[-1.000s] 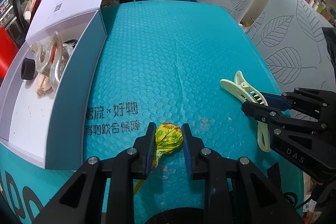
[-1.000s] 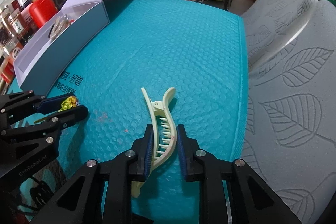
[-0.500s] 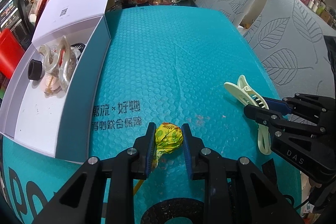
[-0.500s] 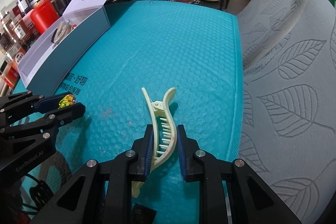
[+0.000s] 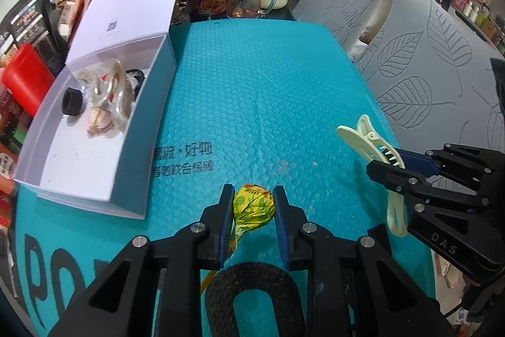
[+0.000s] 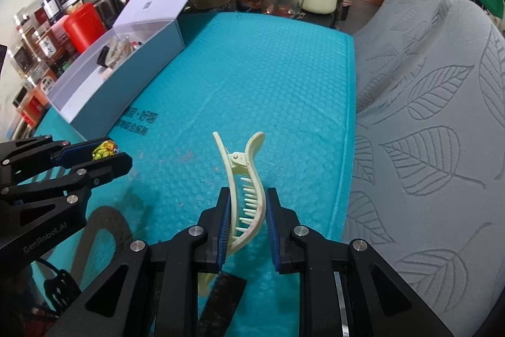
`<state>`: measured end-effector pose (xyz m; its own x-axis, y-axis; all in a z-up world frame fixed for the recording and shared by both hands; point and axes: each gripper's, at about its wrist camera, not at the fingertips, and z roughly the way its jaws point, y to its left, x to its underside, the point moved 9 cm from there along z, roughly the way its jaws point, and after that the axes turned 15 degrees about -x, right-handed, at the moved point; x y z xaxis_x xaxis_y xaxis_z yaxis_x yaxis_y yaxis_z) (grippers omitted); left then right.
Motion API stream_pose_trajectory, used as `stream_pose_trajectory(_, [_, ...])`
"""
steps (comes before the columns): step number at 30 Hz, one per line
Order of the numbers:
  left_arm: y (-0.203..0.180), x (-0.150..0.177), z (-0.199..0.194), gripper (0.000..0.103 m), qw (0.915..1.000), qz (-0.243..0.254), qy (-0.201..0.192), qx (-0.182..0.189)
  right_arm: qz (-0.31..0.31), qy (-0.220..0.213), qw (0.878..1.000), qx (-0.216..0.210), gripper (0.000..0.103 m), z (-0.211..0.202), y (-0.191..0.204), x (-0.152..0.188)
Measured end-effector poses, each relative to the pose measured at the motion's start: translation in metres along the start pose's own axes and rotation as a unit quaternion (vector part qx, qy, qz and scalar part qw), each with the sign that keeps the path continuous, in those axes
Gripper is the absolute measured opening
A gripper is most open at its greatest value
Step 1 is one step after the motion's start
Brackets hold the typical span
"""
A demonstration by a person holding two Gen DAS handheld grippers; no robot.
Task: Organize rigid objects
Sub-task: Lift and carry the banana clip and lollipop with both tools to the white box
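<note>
1. The lollipop (image 5: pixel 252 206) is clamped by its wrapped head in the left gripper (image 5: pixel 252 220), above the teal mat (image 5: pixel 268 90), likely bound for the open box (image 5: pixel 94 128)
2. The right gripper (image 6: pixel 245 220) grips the cream hair clip (image 6: pixel 243 176) mid-body, for balance

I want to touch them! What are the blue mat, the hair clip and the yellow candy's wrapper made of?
Blue mat: plastic bubble wrap, probably; rows of little bumps, slight shine. Hair clip: hard cream plastic, smooth with moulded teeth. Candy wrapper: crinkly, glossy film or foil, twisted at the stick.
</note>
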<state>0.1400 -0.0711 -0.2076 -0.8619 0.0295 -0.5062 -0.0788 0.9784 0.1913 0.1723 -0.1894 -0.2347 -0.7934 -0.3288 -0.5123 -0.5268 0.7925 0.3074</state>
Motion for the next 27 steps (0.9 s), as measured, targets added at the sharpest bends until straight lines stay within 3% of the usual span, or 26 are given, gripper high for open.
stream_pose_trajectory(13, [0.014,-0.005,-0.074,0.024,0.9987,-0.032,-0.036,-0.018,-0.021,-0.019,0.999,-0.034,0.021,-0.058,0.030,-0.004])
stream_pose_trajectory(27, [0.037,0.020,-0.131,0.024,0.9965,-0.056,-0.057,-0.024,-0.057,-0.018,0.996,-0.063,0.021,-0.090,0.079,0.007])
